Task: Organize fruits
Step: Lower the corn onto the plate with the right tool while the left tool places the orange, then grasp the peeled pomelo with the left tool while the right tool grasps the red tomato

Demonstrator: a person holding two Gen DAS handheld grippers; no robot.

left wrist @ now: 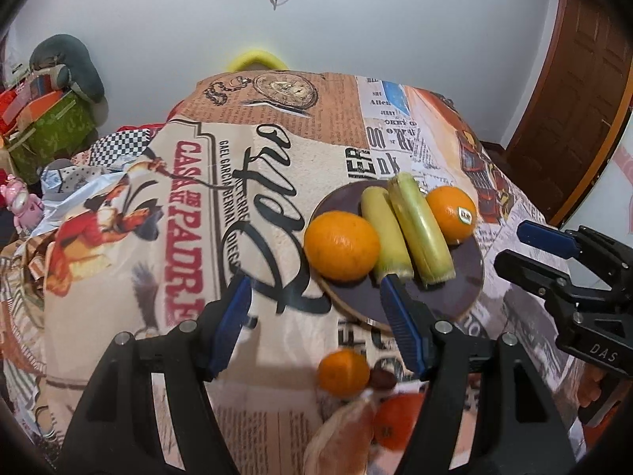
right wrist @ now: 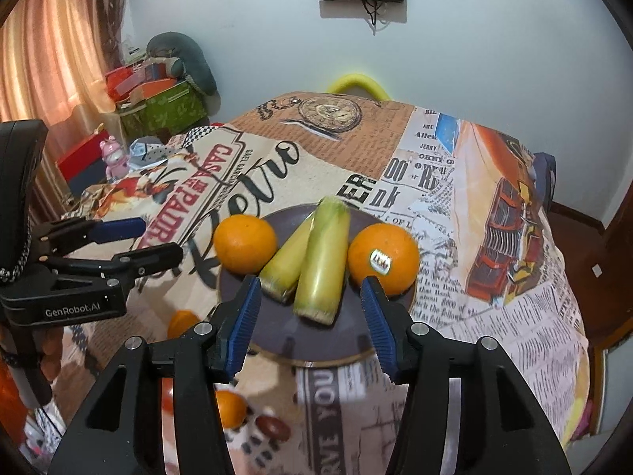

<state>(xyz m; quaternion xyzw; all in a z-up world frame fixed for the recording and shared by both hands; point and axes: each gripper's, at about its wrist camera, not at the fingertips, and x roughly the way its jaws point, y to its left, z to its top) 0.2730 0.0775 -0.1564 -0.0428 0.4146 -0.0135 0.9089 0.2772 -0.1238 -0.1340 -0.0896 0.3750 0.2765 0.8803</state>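
Note:
A dark round plate (left wrist: pixel 455 297) (right wrist: pixel 285 336) on the printed tablecloth holds two oranges (left wrist: pixel 342 246) (left wrist: pixel 451 213) and two corn cobs in green husk (left wrist: pixel 385 233) (left wrist: pixel 421 229) between them. In the right wrist view the oranges (right wrist: pixel 245 243) (right wrist: pixel 383 259) flank the cobs (right wrist: pixel 322 261). My left gripper (left wrist: pixel 316 308) is open and empty, above the plate's near left edge. My right gripper (right wrist: pixel 310 308) is open and empty, just in front of the cobs. Each gripper shows in the other's view (left wrist: pixel 534 245) (right wrist: pixel 134 241).
Small oranges (left wrist: pixel 343 372) (right wrist: pixel 229 407), a dark chestnut-like fruit (left wrist: pixel 381 380) (right wrist: pixel 273 427), a red fruit (left wrist: pixel 395 419) and a tan one (left wrist: pixel 344 439) lie near the table's front edge. Boxes and toys (right wrist: pixel 158 99) stand far left. A door (left wrist: pixel 569 91) is at right.

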